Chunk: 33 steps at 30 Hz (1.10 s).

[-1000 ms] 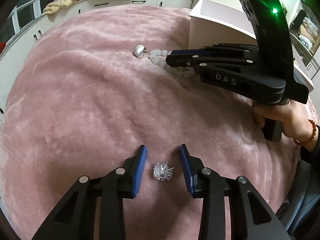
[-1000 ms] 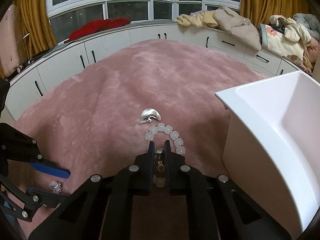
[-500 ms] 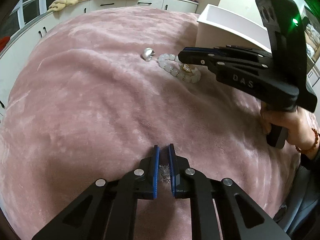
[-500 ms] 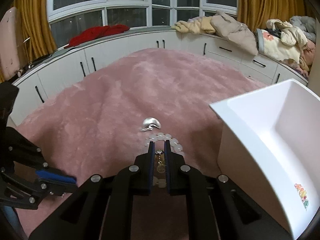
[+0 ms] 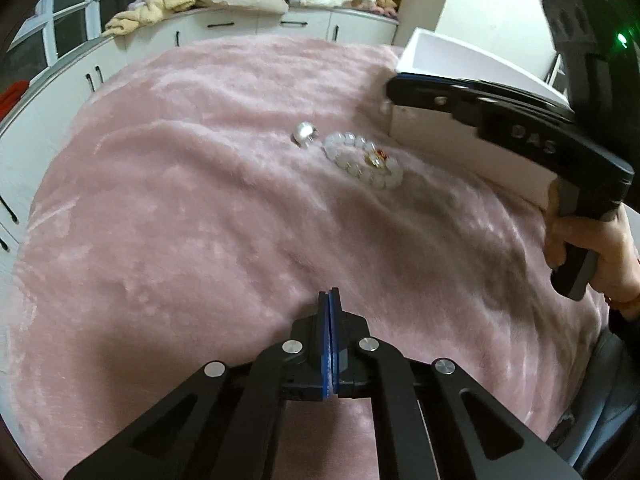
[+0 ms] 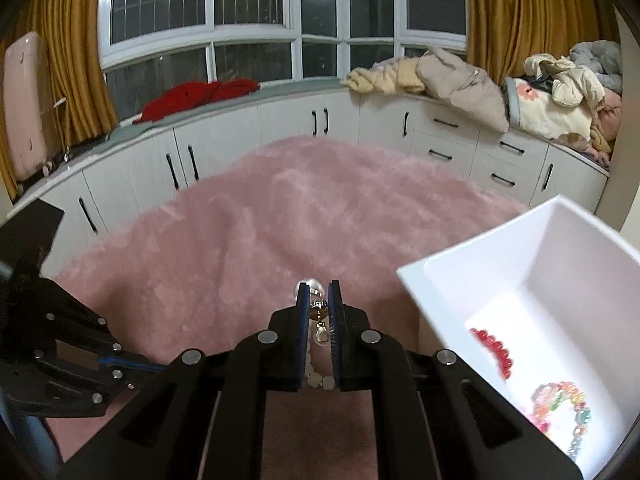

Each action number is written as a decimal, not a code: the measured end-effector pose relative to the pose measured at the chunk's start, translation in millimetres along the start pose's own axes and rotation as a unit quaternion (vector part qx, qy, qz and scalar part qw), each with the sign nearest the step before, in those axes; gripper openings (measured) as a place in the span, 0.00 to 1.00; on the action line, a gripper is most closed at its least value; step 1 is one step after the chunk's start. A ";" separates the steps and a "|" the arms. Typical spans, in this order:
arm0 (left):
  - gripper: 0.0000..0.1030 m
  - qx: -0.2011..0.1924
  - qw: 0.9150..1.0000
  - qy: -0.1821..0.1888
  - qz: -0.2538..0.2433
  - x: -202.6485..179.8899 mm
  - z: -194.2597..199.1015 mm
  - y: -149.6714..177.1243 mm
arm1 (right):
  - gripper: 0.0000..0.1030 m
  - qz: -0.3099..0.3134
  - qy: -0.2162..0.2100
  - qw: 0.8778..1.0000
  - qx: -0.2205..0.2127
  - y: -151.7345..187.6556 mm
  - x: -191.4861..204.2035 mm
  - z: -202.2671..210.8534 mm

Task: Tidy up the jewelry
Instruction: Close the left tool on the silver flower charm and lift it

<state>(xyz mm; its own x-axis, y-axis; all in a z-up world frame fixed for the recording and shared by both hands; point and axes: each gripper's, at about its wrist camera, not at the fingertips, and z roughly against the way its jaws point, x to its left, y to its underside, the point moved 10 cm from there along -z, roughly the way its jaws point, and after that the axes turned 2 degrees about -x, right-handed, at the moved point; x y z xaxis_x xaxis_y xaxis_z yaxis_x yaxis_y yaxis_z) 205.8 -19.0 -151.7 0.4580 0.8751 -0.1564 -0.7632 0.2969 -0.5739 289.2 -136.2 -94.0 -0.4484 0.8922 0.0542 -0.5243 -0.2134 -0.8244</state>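
Pink plush blanket (image 5: 180,220) over a wide bed, with white cupboards (image 6: 224,160), a window and yellow curtains behind it.

- Right tool (image 6: 319,292): jaws narrow, clamped on a small studded trinket (image 6: 319,304). It is raised off the blanket, beside the white box (image 6: 520,220).
- Left tool (image 5: 329,300): pads pressed flat together, low over the blanket. Whether anything is pinched between them cannot be seen.
- White bead bracelet (image 5: 362,158) with a gold charm, and a silver piece (image 5: 305,133) just beside it: both loose on the blanket, near the box.
- Step in hand, as judged: carrying the trinket to the box. The next move calls for bringing the jaws over the rim and opening them above the box floor, clear of the wall.
- Views: only the right wrist view looks into the box, showing a red bracelet (image 6: 492,348) and a multicoloured bracelet (image 6: 564,400) already stored. Only the left wrist view shows the whole bead bracelet and the person's hand (image 5: 592,248) on the right tool's handle.
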 end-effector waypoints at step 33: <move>0.08 0.050 0.997 -0.014 -0.062 -17.8 3.5 27.4 | 0.10 0.002 0.009 0.998 -0.057 -41.1 -3.4 72.2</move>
<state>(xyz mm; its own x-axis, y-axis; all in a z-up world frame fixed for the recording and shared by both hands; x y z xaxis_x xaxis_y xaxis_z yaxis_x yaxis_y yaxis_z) 175.1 -25.1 -161.8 0.5391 0.8397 -0.0657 -0.7437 0.4381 -0.5049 260.0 -159.2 -19.7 -0.4367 0.8986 0.0422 -0.4372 -0.1710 -0.8830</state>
